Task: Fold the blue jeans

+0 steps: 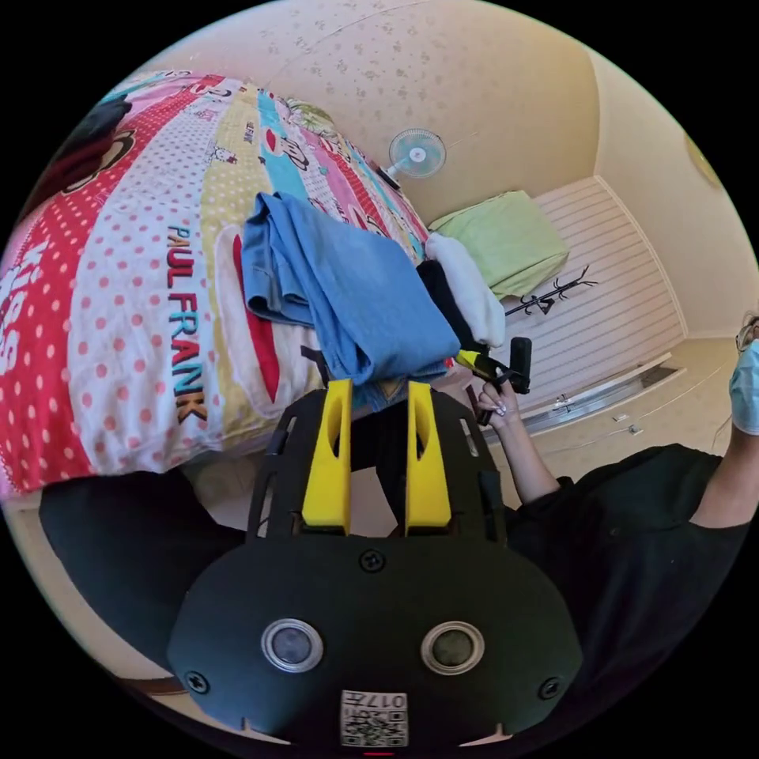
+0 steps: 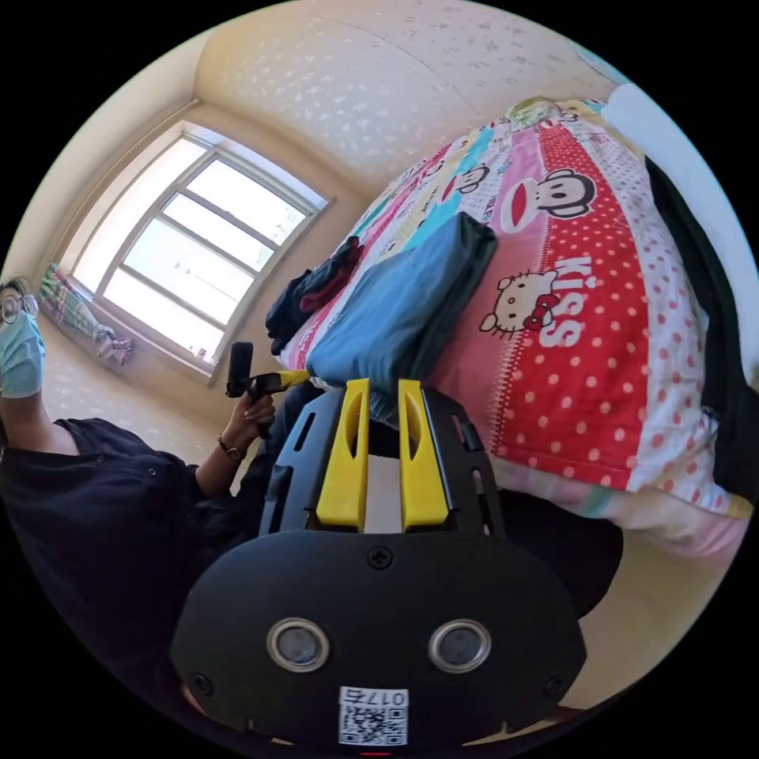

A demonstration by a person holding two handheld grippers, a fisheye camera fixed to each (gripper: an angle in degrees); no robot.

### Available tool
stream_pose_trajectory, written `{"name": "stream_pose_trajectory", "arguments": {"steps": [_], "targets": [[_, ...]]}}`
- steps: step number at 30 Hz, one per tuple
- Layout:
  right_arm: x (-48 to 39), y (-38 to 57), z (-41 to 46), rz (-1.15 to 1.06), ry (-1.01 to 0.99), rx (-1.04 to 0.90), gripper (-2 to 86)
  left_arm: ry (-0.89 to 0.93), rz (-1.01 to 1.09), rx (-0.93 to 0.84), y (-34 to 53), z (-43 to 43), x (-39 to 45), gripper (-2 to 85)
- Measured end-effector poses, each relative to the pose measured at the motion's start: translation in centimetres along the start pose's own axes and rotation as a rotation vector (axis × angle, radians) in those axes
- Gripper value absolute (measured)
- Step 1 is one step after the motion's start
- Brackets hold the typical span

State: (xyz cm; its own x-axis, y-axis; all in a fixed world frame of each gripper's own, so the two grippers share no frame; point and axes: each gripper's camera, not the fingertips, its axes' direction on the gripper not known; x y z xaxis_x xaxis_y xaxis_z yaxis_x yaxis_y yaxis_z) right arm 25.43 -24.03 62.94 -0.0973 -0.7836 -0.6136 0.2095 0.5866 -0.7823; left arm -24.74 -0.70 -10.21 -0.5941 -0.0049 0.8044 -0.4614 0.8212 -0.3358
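The blue jeans [image 1: 348,292] lie folded into a thick stack on the patterned bed sheet [image 1: 118,316], with their near edge at the bed's side. My left gripper [image 1: 379,389] has its yellow jaws close together, pinching that near edge. In the right gripper view the same blue jeans [image 2: 403,308] rest on the sheet [image 2: 601,356], and my right gripper [image 2: 383,389] is shut on their other near corner. Each view also catches the opposite gripper, held in a hand, touching the jeans: right gripper [image 1: 486,365], left gripper [image 2: 273,383].
White and black clothes [image 1: 466,292] are piled beside the jeans, with a green cloth [image 1: 506,237] beyond. Dark clothes [image 2: 308,296] lie near the bed's edge by the window [image 2: 190,261]. A person in a black top [image 1: 632,538] stands close to the bed.
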Motion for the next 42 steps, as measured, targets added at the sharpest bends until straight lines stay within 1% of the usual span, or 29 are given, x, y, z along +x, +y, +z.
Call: {"name": "stream_pose_trajectory", "arguments": {"steps": [1, 3, 5, 7, 9, 10, 12, 13, 14, 16, 17, 19, 21, 22, 23, 24, 26, 31, 37, 39, 40, 42], "targets": [[0.1, -0.4, -1.2, 0.021, -0.009, 0.042, 8.2, -0.015, 0.000, 0.019, -0.5, -0.6, 0.0, 13.0], [0.2, -2.1, -2.4, 0.028, -0.033, 0.097, 12.0, -0.073, 0.024, 0.120, -3.1, -2.6, -0.2, 15.2], [0.5, -5.2, -2.4, 0.053, -0.027, 0.136, 16.0, -0.118, 0.017, 0.151, -5.9, -2.8, -1.1, 17.1], [1.2, -7.3, -1.4, 0.082, -0.013, 0.155, 18.0, -0.163, -0.005, 0.140, -8.7, -1.8, -2.7, 19.3], [2.6, -8.9, 0.6, 0.137, -0.002, 0.138, 19.2, -0.228, -0.095, 0.048, -11.0, 1.6, -5.5, 22.3], [3.6, -9.4, 2.5, 0.187, 0.006, 0.082, 19.9, -0.233, -0.116, 0.013, -11.2, 2.7, -6.1, 22.4], [3.7, -8.7, 3.3, 0.218, 0.078, 0.137, 19.2, -0.375, -0.086, 0.091, -9.7, 4.0, -4.7, 21.9], [3.0, -7.8, 3.2, 0.230, 0.075, 0.174, 19.2, -0.394, -0.083, 0.099, -9.2, 4.3, -4.2, 21.5], [2.3, -7.3, 3.2, 0.219, 0.020, 0.163, 19.0, -0.409, -0.076, 0.115, -8.1, 5.0, -3.1, 20.4], [1.2, -6.3, 3.5, 0.213, -0.031, 0.135, 18.3, -0.431, -0.085, 0.152, -6.2, 5.7, -1.9, 17.5], [0.6, -5.6, 3.8, 0.206, -0.048, 0.115, 17.3, -0.410, -0.107, 0.176, -5.0, 5.8, -1.4, 14.8], [0.2, -4.6, 3.8, 0.213, -0.050, 0.113, 14.0, -0.300, -0.178, 0.194, -3.4, 5.8, -1.6, 10.4], [0.6, -3.8, 3.5, 0.246, -0.130, 0.116, 12.1, -0.103, -0.240, 0.194, -1.6, 5.8, -2.4, 5.8], [1.0, -3.2, 3.1, 0.261, -0.248, 0.116, 11.3, -0.040, -0.238, 0.187, -1.3, 5.7, -2.4, 4.8], [1.0, -2.7, 2.6, 0.254, -0.354, 0.116, 10.8, 0.081, -0.232, 0.158, -0.8, 5.5, -2.2, 4.6], [0.8, -2.4, 2.2, 0.245, -0.389, 0.117, 10.7, 0.191, -0.203, 0.135, -0.5, 5.3, -1.5, 4.4], [-0.8, -1.7, 0.1, 0.169, -0.441, 0.114, 10.3, 0.271, -0.153, 0.138, -0.2, 4.2, 0.3, 4.3], [-3.4, -2.8, -6.7, 0.021, -0.503, 0.195, 8.7, 0.310, 0.022, 0.159, -2.2, 1.0, 6.3, 4.4], [-4.9, -9.8, -17.8, -0.229, -0.576, 0.287, 8.3, 0.391, 0.234, 0.200, -5.7, -0.3, 12.9, 5.0], [-6.1, -12.3, -22.1, -0.340, -0.553, 0.303, 8.3, 0.454, 0.305, 0.188, -5.9, 0.3, 15.0, 3.9], [-6.9, -13.8, -25.3, -0.411, -0.519, 0.317, 8.3, 0.463, 0.320, 0.182, -5.8, 0.6, 15.3, 3.4], [-7.2, -15.7, -30.6, -0.455, -0.444, 0.367, 8.2, 0.444, 0.339, 0.133, -5.1, 2.1, 16.1, 2.7]]}}
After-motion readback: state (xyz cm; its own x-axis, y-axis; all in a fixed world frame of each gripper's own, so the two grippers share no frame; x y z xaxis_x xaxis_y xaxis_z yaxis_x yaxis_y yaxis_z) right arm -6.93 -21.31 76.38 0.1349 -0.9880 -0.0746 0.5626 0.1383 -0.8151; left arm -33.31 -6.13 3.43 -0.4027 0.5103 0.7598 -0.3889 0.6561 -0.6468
